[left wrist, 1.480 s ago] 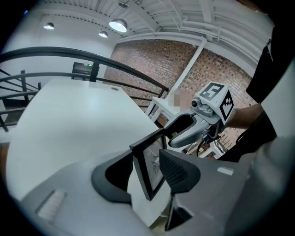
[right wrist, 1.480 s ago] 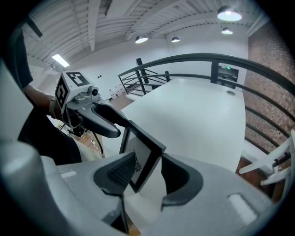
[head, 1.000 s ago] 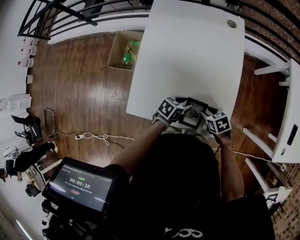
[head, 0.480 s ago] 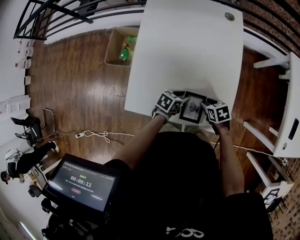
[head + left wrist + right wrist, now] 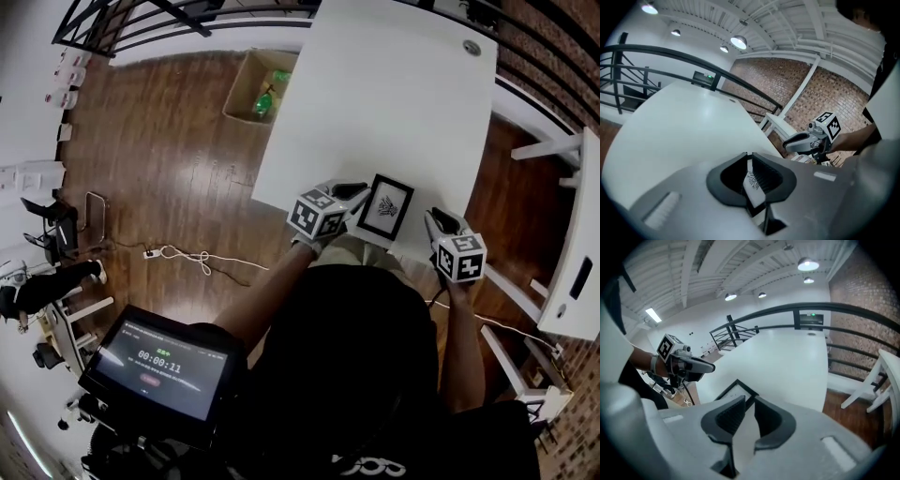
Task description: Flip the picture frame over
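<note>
The black picture frame (image 5: 385, 207) lies on the white table (image 5: 375, 94) near its front edge, drawing side up. My left gripper (image 5: 361, 192) hovers at the frame's left edge. Its jaws are closing to a narrow slit with nothing between them. In the left gripper view only a sliver of the frame (image 5: 751, 180) shows through the gap of the left gripper (image 5: 748, 157). My right gripper (image 5: 433, 218) sits off the frame's right side, apart from it. In the right gripper view the right gripper (image 5: 749, 400) is closing on nothing, and the frame's corner (image 5: 733, 391) lies beyond it.
A cardboard box (image 5: 255, 94) with green bottles stands on the wood floor left of the table. White chairs (image 5: 553, 141) stand at the right. A cable (image 5: 187, 258) lies on the floor. A screen with a timer (image 5: 164, 366) sits at the lower left.
The frame was between both grippers at the table edge; now it lies flat, picture up. Both grippers have let go, lifted and drawn apart, and their jaws have narrowed.
</note>
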Tool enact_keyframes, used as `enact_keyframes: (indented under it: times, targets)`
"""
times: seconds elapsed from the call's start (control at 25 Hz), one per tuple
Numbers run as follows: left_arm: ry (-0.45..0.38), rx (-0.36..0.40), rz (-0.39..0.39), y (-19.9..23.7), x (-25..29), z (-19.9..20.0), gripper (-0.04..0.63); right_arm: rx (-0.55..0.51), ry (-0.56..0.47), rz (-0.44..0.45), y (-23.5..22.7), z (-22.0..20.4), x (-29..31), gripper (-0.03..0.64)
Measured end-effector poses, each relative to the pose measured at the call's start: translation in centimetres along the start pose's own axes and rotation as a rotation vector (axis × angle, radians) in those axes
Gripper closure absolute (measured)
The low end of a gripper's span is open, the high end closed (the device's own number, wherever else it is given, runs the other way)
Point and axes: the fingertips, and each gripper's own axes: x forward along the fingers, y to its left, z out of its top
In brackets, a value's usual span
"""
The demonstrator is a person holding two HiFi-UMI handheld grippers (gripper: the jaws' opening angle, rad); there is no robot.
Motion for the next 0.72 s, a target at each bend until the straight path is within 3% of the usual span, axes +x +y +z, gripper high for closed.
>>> enact_keyframes:
  times: [0.08, 0.24, 0.52, 0.72]
  targets:
    - [-0.067, -0.002, -0.009, -3.3, -2.1, 1.7, 0.580, -0.037, -0.074, -0.001, 1.0, 1.3, -2.8, 0.617]
    - [-0.160, 0.051, 0.022, -8.6, -5.5, 1.7, 0.580, -0.099, -0.190, 0.025, 3.9, 2.0, -7.7, 0.624]
    - [-0.257, 0.113, 0.054, -12.0, -10.7, -0.3, 0.581, -0.210, -0.279, 0.083, 8.6, 1.5, -9.7, 0.624]
    - [-0.287, 0.132, 0.063, -13.6, -13.4, -1.0, 0.581, -0.284, -0.296, 0.064, 10.8, 0.4, -11.5, 0.624]
